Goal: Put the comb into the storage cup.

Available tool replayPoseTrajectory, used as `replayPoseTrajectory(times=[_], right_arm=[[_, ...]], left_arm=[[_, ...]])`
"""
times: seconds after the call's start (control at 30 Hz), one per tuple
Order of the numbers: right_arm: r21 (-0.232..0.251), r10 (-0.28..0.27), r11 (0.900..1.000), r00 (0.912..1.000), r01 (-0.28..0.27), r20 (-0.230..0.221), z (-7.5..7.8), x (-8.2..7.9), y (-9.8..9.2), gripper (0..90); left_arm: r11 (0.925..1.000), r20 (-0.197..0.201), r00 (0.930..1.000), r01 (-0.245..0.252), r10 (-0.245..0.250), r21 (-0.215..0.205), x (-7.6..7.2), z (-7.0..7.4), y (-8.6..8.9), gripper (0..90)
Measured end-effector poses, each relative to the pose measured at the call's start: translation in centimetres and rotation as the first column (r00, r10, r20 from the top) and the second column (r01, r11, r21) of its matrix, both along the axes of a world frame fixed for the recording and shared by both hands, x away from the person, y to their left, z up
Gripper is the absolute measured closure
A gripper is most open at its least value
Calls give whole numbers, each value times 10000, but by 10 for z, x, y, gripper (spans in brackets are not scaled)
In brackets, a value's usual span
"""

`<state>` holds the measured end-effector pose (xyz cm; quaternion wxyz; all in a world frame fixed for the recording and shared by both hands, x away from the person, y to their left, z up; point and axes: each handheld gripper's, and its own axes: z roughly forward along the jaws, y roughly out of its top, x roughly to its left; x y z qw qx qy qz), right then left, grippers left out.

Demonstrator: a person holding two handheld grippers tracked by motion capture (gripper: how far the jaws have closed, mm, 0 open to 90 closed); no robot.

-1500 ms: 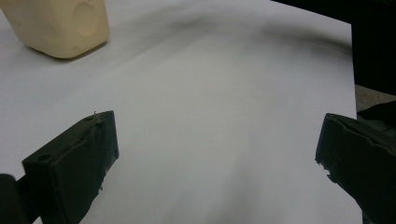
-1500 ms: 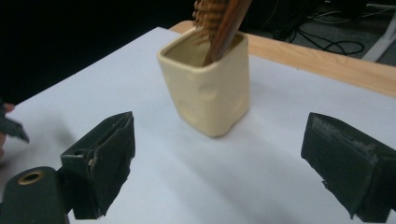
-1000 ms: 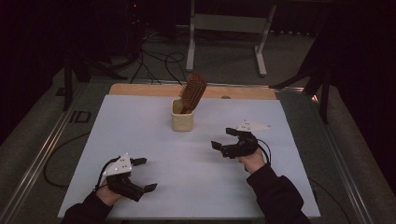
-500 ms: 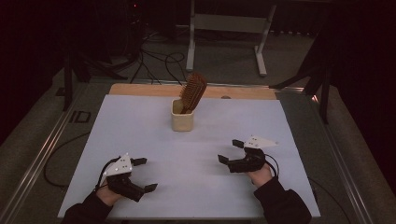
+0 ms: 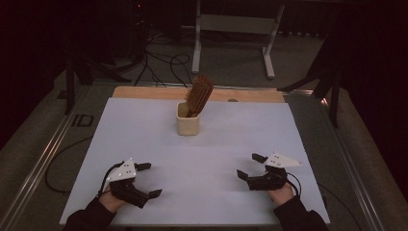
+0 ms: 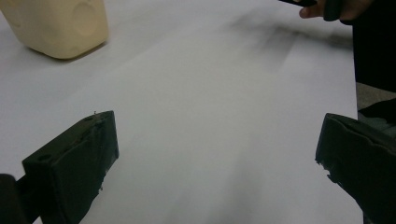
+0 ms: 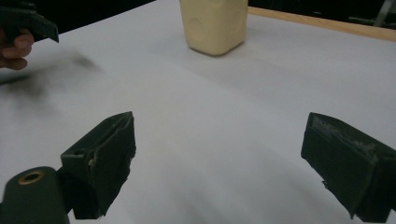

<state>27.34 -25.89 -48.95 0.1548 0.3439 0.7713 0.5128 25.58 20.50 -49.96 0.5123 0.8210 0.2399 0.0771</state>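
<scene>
A cream cup (image 5: 188, 124) stands upright toward the far middle of the white surface (image 5: 144, 134), and a brown hairbrush (image 5: 198, 94) sits in it, handle down, bristle head leaning up and to the right above the rim. Beyond the cup a strip of bare wood (image 5: 144, 91) edges the white sheet.

Both grippers sit low at the near edge, well apart from the cup and from each other. The left gripper (image 5: 150, 180) is at the near left, held in the person's left hand (image 5: 113, 199), its jaws spread wide with nothing between them. In the left gripper view, the gripper (image 6: 217, 154) frames only bare white sheet, and the cup (image 6: 58, 25) appears far off at the upper left, so it lies ahead and to one side of this gripper's line.

The right gripper (image 5: 251, 166) is at the near right, in the person's right hand (image 5: 281, 194), likewise spread wide and holding nothing. In the right gripper view, the gripper (image 7: 219, 154) again spans empty sheet, with the cup (image 7: 215, 25) well ahead, nearly straight along the gripper's line, its base resting flat on the surface. The hairbrush is cut off above the frame there.
</scene>
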Motion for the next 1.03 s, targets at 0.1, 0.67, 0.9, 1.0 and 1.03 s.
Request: replayPoseTrajectory(times=[0.1,0.67,0.9,1.0,1.03], right_arm=[[-119,-189,9997,9998,190,66,-1,-4,-4,98],[-512,-1123,9924,9937,1119,-50,-12,-27,-26,98],[-527,-1205,9914,9926,1194,-176,-16,-27,-26,99],[-574,-1137,9920,9934,1127,-158,-16,-26,-25,98],[-589,-1130,9920,9934,1118,-184,-17,-26,-25,98]], left_arm=[[10000,14,10000,-10,10,-3,0,0,0,0],[10000,32,10000,41,-41,43,-1,-1,0,0],[9999,7,10000,54,-54,106,-1,-2,-1,0],[9999,-2,10000,58,-58,123,0,-2,-1,0],[9999,-3,10000,66,-66,123,0,-2,-1,0]])
